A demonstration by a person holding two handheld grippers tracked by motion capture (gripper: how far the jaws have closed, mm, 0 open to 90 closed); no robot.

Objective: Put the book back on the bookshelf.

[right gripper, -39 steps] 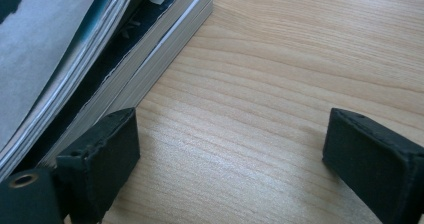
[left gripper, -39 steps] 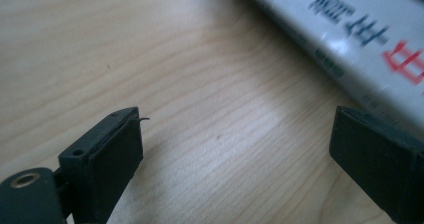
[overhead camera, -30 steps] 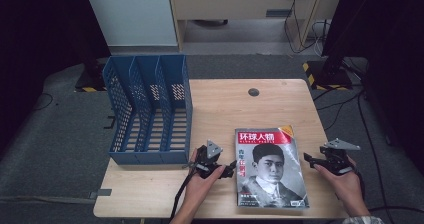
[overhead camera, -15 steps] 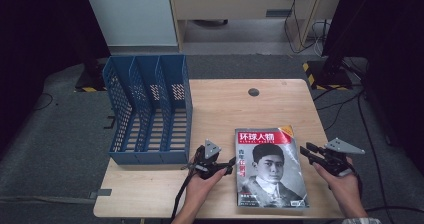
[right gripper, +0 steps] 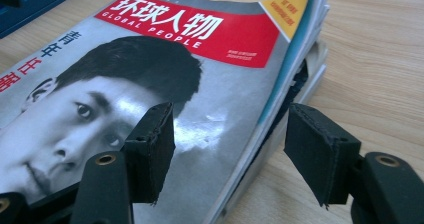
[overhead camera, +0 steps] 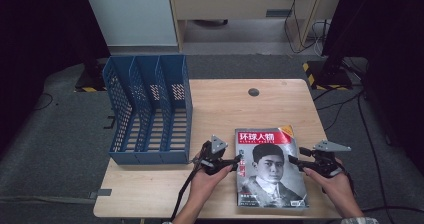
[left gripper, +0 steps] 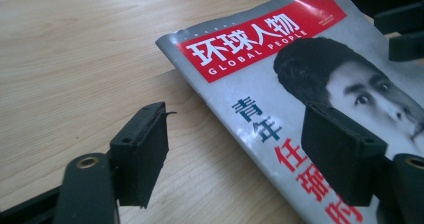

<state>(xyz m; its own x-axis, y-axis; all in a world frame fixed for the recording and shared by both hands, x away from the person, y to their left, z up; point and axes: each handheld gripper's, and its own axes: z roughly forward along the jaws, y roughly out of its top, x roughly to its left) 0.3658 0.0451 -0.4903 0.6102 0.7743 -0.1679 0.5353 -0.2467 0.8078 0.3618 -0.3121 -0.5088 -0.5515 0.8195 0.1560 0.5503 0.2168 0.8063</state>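
Note:
A magazine [overhead camera: 270, 169] with a red title band and a portrait lies flat on the wooden table [overhead camera: 225, 109] near the front edge. My left gripper [overhead camera: 235, 162] sits at the magazine's spine side. Its jaws have just been closing and stand open [left gripper: 235, 119], one over the bare wood, the other over the cover [left gripper: 300, 74]. My right gripper [overhead camera: 295, 160] is at the opposite, page-edge side. Its jaws have just been opening and straddle the slightly fanned page edge [right gripper: 285, 79], open [right gripper: 230, 116], with no pad pressing on the paper.
A blue three-slot file rack [overhead camera: 150, 114] stands at the table's left, just beyond the left hand. A small dark round cable hole [overhead camera: 253, 92] is in the tabletop at the back. Cables trail from both grippers toward the front edge.
The right gripper has edged left, up to the magazine's right edge. The left hand has stayed where it was, and the magazine has not moved.

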